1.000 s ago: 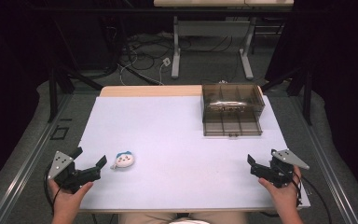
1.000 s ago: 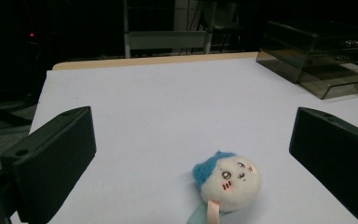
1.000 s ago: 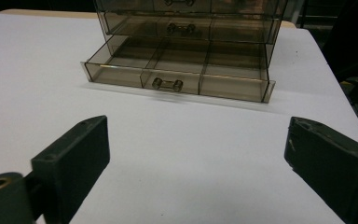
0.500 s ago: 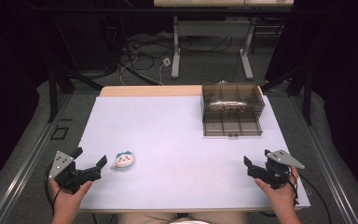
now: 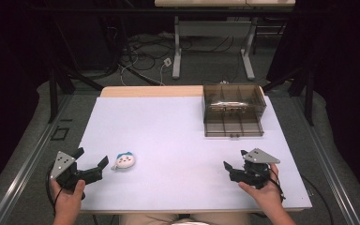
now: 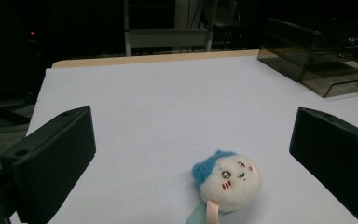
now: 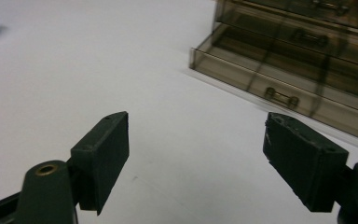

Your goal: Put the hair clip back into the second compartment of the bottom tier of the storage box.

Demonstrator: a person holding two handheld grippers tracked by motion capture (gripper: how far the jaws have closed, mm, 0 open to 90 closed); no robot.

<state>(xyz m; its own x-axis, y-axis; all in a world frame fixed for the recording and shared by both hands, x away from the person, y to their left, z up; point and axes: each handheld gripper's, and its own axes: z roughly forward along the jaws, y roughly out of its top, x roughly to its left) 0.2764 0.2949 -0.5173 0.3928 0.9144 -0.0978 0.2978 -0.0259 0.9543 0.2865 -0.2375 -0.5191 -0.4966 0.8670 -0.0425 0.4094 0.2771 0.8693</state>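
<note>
The left tool (image 5: 93, 168) lay low at the table's near left with its jaws wide, aimed at the small plush toy (image 5: 123, 160) just beyond them, apparently lined up to take it; the right tool (image 5: 234, 171), empty and part open, had just been closing with nothing between its jaws, facing the smoky drawer box (image 5: 233, 110). The table (image 5: 178, 140) was plain white; the room behind was dark, with cables on the floor.
</note>
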